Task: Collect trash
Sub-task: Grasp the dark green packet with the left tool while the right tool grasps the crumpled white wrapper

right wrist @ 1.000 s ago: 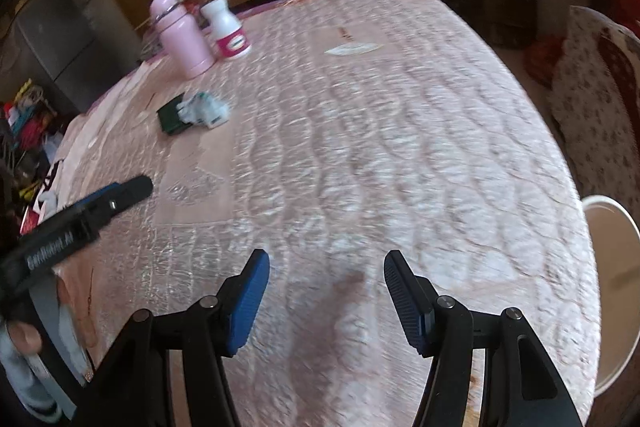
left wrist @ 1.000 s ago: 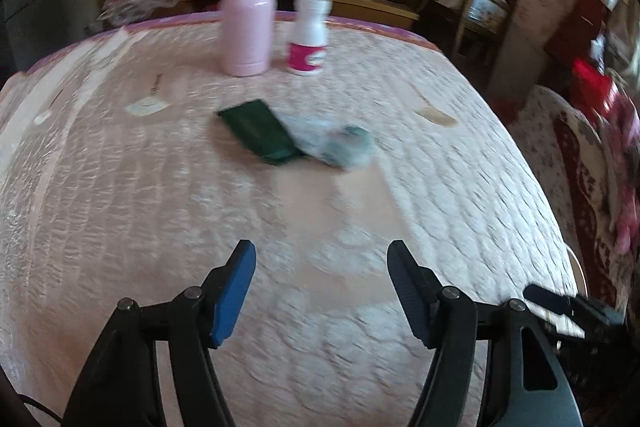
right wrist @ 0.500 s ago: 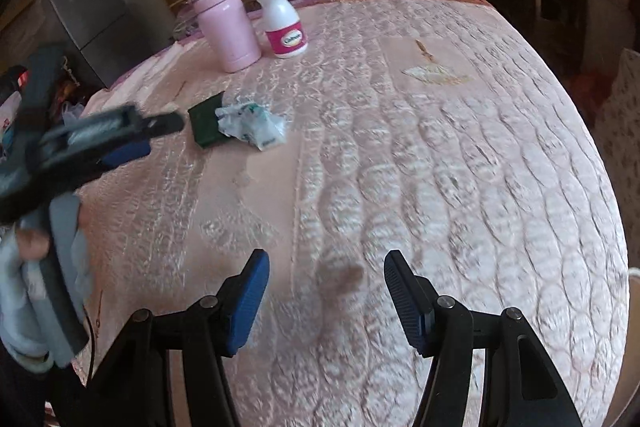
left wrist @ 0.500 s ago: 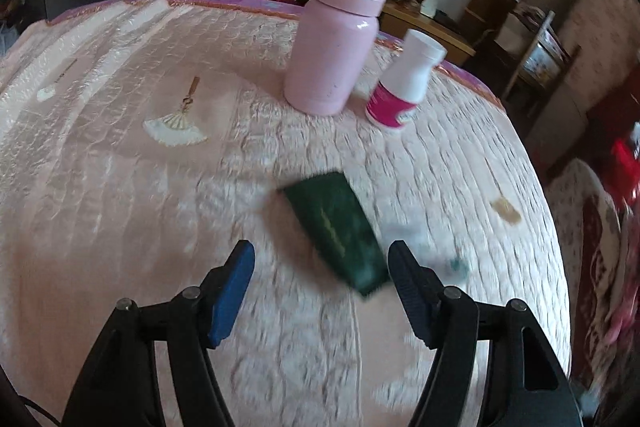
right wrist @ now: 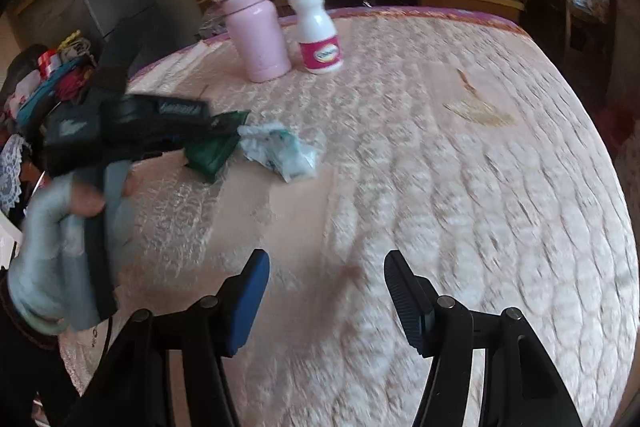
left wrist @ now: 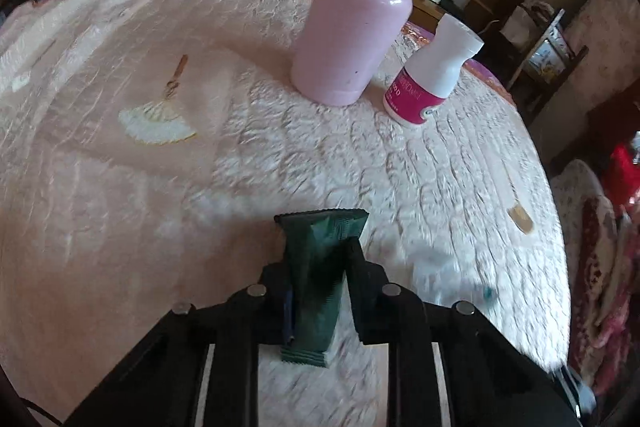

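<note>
The left gripper is clenched on a dark green wrapper, its two fingers pressing the flat packet from both sides so that the crimped far end sticks out past the fingertips and the near end hangs back between the black arms. In the right wrist view the same gripper shows at the left, held by a hand in a pale grey glove, with the green wrapper at its tip, low over the pink quilted cloth; whether the wrapper touches the cloth there I cannot tell. Just to the right of the wrapper lies a crumpled clear plastic wrapper with teal print, resting on the cloth and close against the green one. In the left wrist view this crumpled piece is only a blurred smear to the right of the fingers. At the far side of the table stand a pink flask with a metal ring around its neck and, just to its right, a white bottle with a magenta label, both upright. A fan motif is embroidered on the cloth at the left. The right gripper hangs released over bare cloth at the near side, its blue-padded fingers well apart and holding nothing.
</note>
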